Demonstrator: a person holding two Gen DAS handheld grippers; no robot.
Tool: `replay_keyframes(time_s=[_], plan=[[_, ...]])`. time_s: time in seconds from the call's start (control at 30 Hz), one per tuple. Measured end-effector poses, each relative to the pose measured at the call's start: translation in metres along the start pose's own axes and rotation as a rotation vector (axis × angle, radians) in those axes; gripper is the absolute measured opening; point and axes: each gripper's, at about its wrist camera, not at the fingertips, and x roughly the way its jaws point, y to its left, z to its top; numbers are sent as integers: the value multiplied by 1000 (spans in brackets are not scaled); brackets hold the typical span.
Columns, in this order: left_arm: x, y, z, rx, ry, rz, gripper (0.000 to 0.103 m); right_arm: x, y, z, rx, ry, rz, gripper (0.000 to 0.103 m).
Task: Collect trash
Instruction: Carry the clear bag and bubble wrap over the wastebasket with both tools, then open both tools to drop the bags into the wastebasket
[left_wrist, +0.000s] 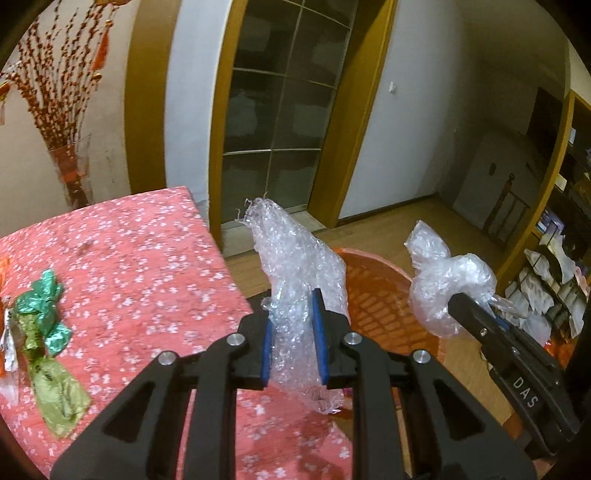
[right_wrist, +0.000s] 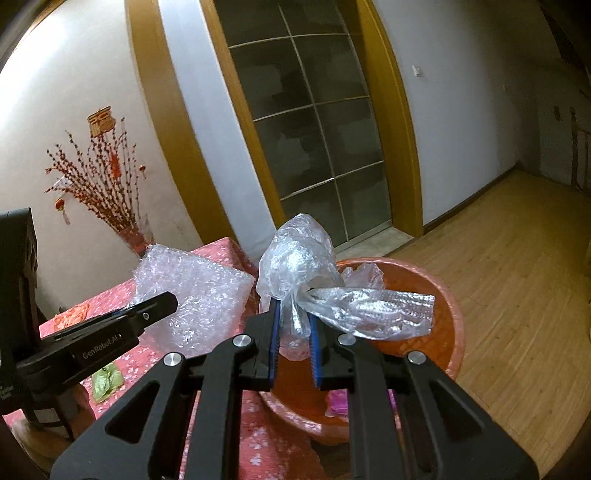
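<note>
**Two pieces in hand, wrappers left on the table**

Nearest, the left gripper (left_wrist: 294, 332) is clamped on a crumpled sheet of bubble wrap (left_wrist: 295, 258), which sticks up between its blue pads. The right gripper (right_wrist: 293, 336) is clenched on a scrunched clear plastic bag (right_wrist: 299, 266), a loose tail of it trailing off to the right. Both pieces are held in the air, just beside each other, at the table's edge.

Just beyond and below them sits the orange basket (right_wrist: 443, 295) on the wooden floor, against the corner of the table (left_wrist: 147, 258) with its pink flowered cloth. The right gripper's bag hangs over the basket's mouth; the left's bubble wrap looks to be near its rim rather than over it. Some pale plastic and something pink already lie inside, so part of the collecting seems done.

Farther off on the table, a green foil wrapper (left_wrist: 44, 314) and a yellow-green one (left_wrist: 59, 391) lie untouched, with more scraps at the far left edge. I judge that these two drops come next, then the wrappers.
</note>
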Motion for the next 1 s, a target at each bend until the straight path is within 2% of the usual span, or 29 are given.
replay_keyframes(time_s=[0.43,1.0], plan=[[31,-27,-2,41,39,-41,20,8,-26,-1,47,6,-30,14],[60,-36,-2,37,79,-60,20,25,-38,3,91,12,-47,14]])
